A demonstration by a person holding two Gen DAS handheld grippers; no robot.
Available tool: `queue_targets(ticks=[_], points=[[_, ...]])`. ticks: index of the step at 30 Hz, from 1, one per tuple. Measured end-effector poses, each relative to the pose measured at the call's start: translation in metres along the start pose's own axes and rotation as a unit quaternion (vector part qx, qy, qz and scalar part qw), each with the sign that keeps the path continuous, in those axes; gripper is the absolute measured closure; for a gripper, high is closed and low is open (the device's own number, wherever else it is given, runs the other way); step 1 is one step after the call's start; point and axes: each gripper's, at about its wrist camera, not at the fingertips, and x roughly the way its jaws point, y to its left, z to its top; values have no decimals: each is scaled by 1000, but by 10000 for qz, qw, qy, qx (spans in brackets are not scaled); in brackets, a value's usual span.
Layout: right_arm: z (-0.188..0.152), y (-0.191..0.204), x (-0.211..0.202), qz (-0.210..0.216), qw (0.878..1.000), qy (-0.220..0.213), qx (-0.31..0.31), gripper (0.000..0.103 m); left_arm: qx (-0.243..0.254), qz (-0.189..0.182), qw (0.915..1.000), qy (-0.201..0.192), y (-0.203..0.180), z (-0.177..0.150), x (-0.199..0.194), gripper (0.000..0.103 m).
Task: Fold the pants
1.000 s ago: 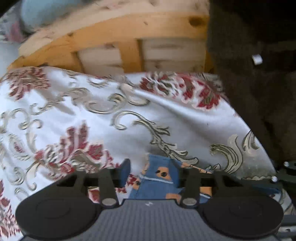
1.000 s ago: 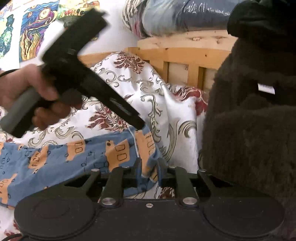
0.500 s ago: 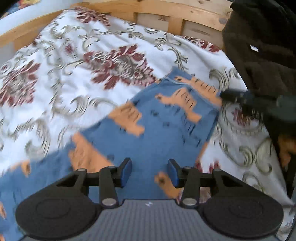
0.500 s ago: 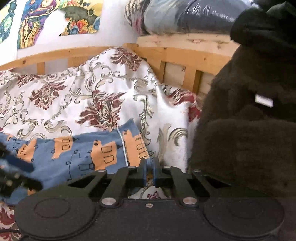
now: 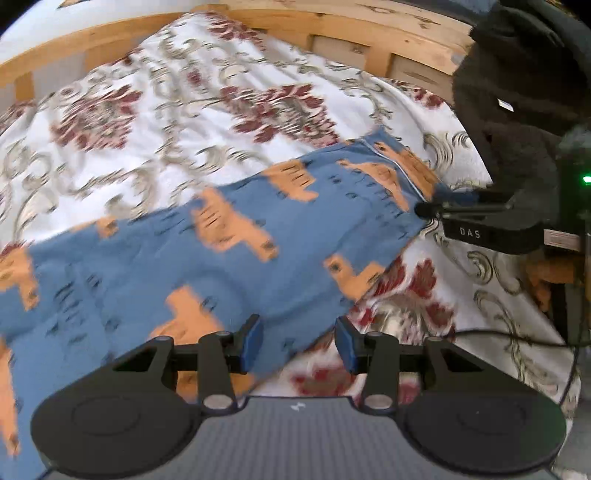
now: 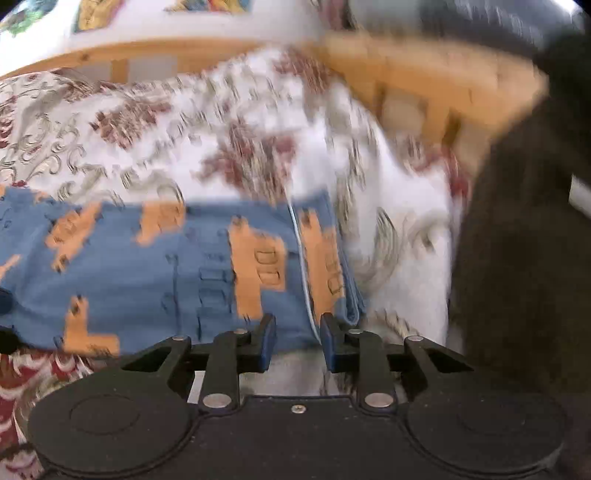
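Note:
Blue pants with orange animal print (image 5: 229, 251) lie flat across a flowered bedspread (image 5: 155, 110). They also show in the right wrist view (image 6: 177, 273). My left gripper (image 5: 299, 345) is open and empty, above the pants' near edge. My right gripper (image 6: 297, 345) is open, its pads on either side of the near hem end of the pants. In the left wrist view the right gripper (image 5: 428, 210) shows at the far right end of the pants.
A wooden bed rail (image 5: 332, 33) runs along the far side. A dark fuzzy garment (image 5: 517, 110) is piled at the right, also in the right wrist view (image 6: 524, 258). A cable (image 5: 517, 338) runs over the bedspread at the right. Pictures (image 6: 92, 14) hang on the wall.
My right gripper was shut on the pants' hem and has opened. My left gripper stayed open and pulled back left along the pants. Both views are blurred by motion.

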Motion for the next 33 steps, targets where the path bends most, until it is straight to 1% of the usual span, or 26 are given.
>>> queue_targets(ticks=[2, 4, 5, 6, 7, 9, 10, 12, 13, 15, 17, 18, 19, 20, 22, 24, 25, 26, 27, 28, 29, 30, 32, 33], points=[[3, -1, -9, 52, 10000, -65, 14, 70, -182, 98, 9998, 36, 13, -12, -15, 55], [9, 2, -21, 222, 9996, -181, 0, 63, -470, 241, 9986, 18, 29, -25, -33, 55], [12, 6, -26, 354, 9991, -239, -67, 61, -587, 320, 9978, -19, 37, -29, -41, 55], [18, 11, -29, 568, 9979, -290, -146, 59, -702, 407, 9966, -104, 46, -32, -51, 55], [26, 19, -30, 875, 9953, -332, -247, 55, -803, 509, 9953, -207, 55, -31, -59, 54], [46, 36, -23, 1448, 9883, -269, -401, 49, -925, 794, 9918, -389, 72, -23, -70, 52], [59, 45, -18, 1827, 9816, -238, -493, 45, -960, 964, 9897, -454, 80, -18, -73, 52], [87, 69, -2, 2416, 9678, -229, -663, 41, -1025, 1264, 9850, -577, 100, -5, -77, 52], [100, 80, 7, 2744, 9585, -172, -754, 36, -1071, 1395, 9825, -609, 109, 3, -77, 52], [124, 103, 25, 3231, 9421, -107, -890, 35, -1116, 1692, 9774, -602, 130, 17, -76, 52], [145, 126, 48, 3722, 9210, 68, -1150, 35, -1080, 1805, 9759, -576, 152, 28, -76, 51], [153, 136, 57, 3832, 9153, 157, -1229, 35, -1050, 1807, 9765, -519, 164, 35, -75, 50], [161, 144, 68, 3968, 9085, 250, -1288, 35, -990, 1767, 9783, -427, 176, 41, -74, 46], [167, 151, 78, 4151, 8997, 353, -1302, 35, -898, 1728, 9802, -361, 185, 43, -73, 46], [177, 162, 96, 4506, 8824, 602, -1214, 39, -572, 1661, 9841, -249, 197, 49, -66, 44], [184, 176, 112, 4781, 8660, 852, -1190, 40, -172, 1563, 9875, -80, 204, 51, -57, 43], [185, 183, 117, 4860, 8599, 957, -1235, 43, -20, 1456, 9893, 1, 206, 51, -51, 43], [183, 187, 120, 4888, 8566, 1028, -1297, 46, 92, 1358, 9907, 96, 207, 50, -46, 44], [181, 194, 124, 4886, 8540, 1120, -1391, 54, 188, 1297, 9912, 187, 208, 48, -39, 44], [179, 200, 127, 4842, 8536, 1191, -1510, 66, 276, 1247, 9915, 244, 207, 47, -34, 46], [176, 203, 128, 4790, 8540, 1216, -1625, 71, 380, 1212, 9915, 283, 206, 45, -30, 51], [173, 205, 129, 4777, 8528, 1243, -1703, 78, 458, 1210, 9912, 292, 202, 42, -28, 53], [168, 206, 129, 4840, 8481, 1252, -1755, 87, 604, 1241, 9899, 322, 198, 36, -23, 69], [167, 206, 128, 4877, 8459, 1215, -1782, 95, 645, 1264, 9894, 296, 196, 34, -23, 71]])
